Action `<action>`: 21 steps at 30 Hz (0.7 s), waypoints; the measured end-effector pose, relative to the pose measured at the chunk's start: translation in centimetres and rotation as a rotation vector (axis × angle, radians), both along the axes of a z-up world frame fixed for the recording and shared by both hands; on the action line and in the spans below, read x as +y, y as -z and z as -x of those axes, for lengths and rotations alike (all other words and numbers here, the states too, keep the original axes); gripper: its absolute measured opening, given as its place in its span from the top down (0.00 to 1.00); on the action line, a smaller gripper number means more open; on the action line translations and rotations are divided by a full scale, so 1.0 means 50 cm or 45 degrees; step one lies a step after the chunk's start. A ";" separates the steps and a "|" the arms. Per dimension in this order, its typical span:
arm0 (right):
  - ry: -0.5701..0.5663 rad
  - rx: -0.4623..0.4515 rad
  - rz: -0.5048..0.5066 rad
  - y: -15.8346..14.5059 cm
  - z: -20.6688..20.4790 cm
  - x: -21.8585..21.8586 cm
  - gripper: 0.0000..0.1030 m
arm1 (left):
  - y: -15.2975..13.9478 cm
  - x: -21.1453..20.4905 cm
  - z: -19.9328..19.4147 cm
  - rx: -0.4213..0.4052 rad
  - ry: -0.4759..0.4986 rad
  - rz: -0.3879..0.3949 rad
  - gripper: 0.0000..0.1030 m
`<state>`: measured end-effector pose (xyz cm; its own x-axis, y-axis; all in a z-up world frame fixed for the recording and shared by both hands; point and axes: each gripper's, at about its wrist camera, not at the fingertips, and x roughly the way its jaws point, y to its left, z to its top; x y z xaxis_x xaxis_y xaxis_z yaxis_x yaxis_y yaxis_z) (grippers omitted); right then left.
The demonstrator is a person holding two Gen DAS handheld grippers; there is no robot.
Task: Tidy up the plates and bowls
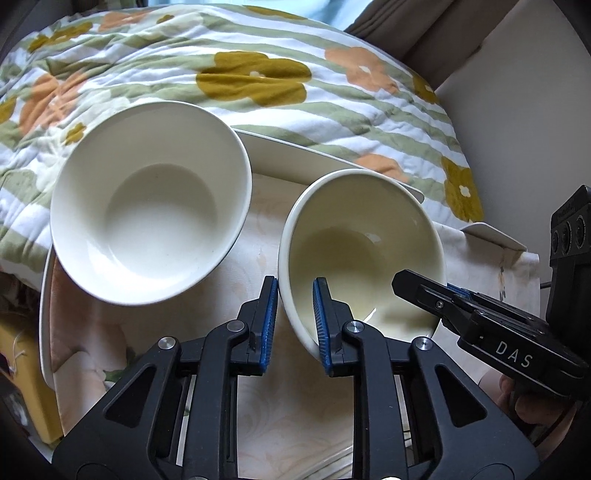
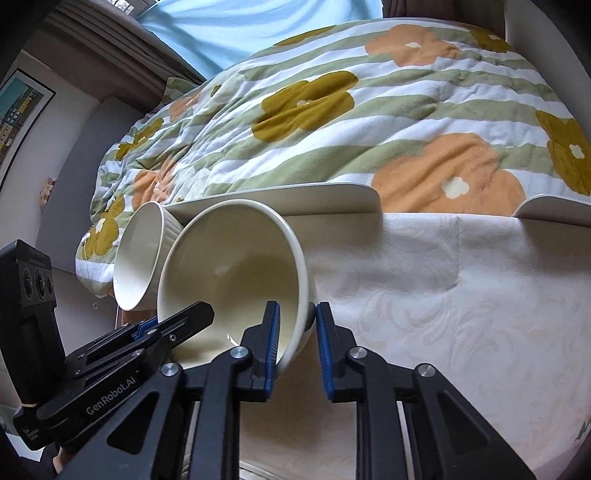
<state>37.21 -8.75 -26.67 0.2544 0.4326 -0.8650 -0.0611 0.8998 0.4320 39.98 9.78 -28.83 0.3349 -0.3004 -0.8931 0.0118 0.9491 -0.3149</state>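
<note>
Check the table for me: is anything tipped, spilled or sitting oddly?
The cream glazed bowl is gripped on opposite rim edges by the left gripper and the right gripper. The white ribbed bowl sits just beside it. Nothing spilled or broken.

A flowered quilt (image 2: 369, 122) covers the bed; beyond — perhaps a window — pale-blue curtain (image 2: 236, 33), framed picture (image 2: 18, 114).
</note>
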 end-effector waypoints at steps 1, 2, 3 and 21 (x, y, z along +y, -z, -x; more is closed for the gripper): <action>0.001 -0.002 -0.002 -0.001 0.000 -0.001 0.82 | -0.002 -0.001 0.001 -0.004 0.000 -0.003 0.83; -0.001 -0.008 -0.001 -0.004 0.001 -0.001 0.82 | -0.004 -0.001 0.002 -0.008 -0.001 -0.006 0.83; -0.002 -0.013 0.001 -0.006 0.002 -0.001 0.82 | -0.008 -0.003 0.005 -0.016 -0.002 -0.009 0.83; 0.040 -0.216 -0.030 -0.198 0.130 -0.137 0.82 | -0.230 -0.158 0.138 -0.249 0.089 -0.069 0.83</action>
<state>30.71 -15.61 -16.77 0.4094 0.4416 -0.7983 -0.1068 0.8922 0.4388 33.07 1.87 -17.32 0.4837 -0.2821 -0.8285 0.1338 0.9593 -0.2485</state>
